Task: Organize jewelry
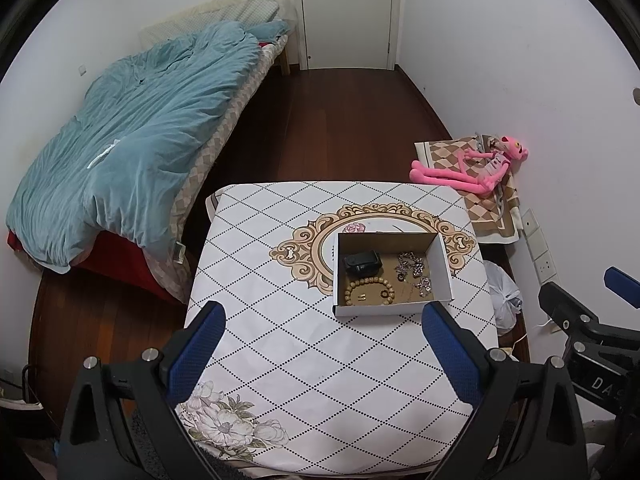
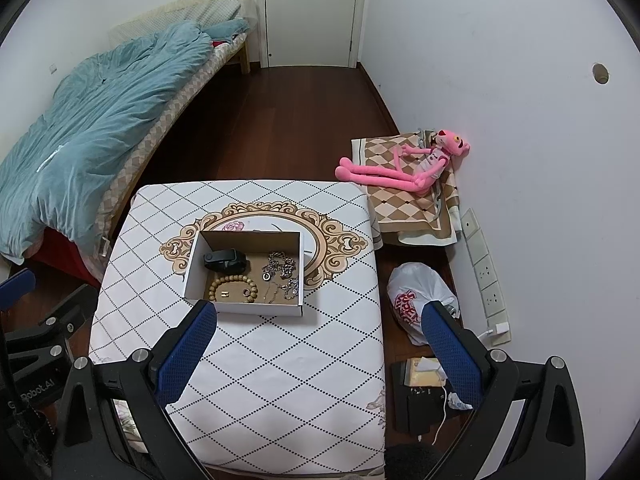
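A shallow cardboard box (image 1: 442, 270) (image 2: 192, 264) sits on the patterned table (image 1: 300, 352) (image 2: 280, 360). Inside lie a black watch (image 1: 361, 261) (image 2: 225, 261), a wooden bead bracelet (image 1: 370, 291) (image 2: 233, 288), a small pair of earrings (image 2: 225, 293) and tangled silver chains (image 1: 414, 272) (image 2: 282, 270). My left gripper (image 1: 323, 316) hovers open above the table, just short of the box's near wall, nothing between its blue fingers. My right gripper (image 2: 318, 316) is also open and empty, over the table's right edge, with the box at its left finger.
A bed with a blue duvet (image 1: 132, 148) (image 2: 88, 120) lies to the left. A pink plush toy (image 1: 476, 168) (image 2: 404, 164) rests on a checked cloth at the right wall. A white plastic bag (image 2: 420, 296), sockets and cables sit on the floor right of the table.
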`<state>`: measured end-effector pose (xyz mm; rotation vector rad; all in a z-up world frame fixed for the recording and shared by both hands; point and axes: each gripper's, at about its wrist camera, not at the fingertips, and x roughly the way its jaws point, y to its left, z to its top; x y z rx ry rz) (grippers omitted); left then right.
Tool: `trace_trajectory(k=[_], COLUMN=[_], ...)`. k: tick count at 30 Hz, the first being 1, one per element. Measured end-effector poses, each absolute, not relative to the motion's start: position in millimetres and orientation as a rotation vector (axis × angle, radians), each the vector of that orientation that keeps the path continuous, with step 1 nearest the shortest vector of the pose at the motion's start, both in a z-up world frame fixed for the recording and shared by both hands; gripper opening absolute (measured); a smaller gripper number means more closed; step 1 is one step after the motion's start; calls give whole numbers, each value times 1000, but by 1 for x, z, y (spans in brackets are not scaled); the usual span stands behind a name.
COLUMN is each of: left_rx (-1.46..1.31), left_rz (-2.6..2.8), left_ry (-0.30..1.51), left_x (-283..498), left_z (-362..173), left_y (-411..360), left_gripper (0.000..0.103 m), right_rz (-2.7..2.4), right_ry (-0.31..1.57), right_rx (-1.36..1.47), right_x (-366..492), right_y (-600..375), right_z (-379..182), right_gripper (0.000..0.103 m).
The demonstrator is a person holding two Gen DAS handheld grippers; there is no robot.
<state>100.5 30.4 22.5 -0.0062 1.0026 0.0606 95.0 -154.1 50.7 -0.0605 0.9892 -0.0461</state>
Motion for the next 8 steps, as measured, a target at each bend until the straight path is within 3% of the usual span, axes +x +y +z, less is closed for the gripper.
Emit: trace_trajectory(k=[8], left_rx=[-8], left_rz=[60], left_ry=[994], left_x=[101], left_z=[24], left_y=[31], left_gripper=[100], right_rz=[-46], right_ry=[994], right_rx=[-62], right_x=[96], right_y=[-154], right_z=[50], right_gripper=[103])
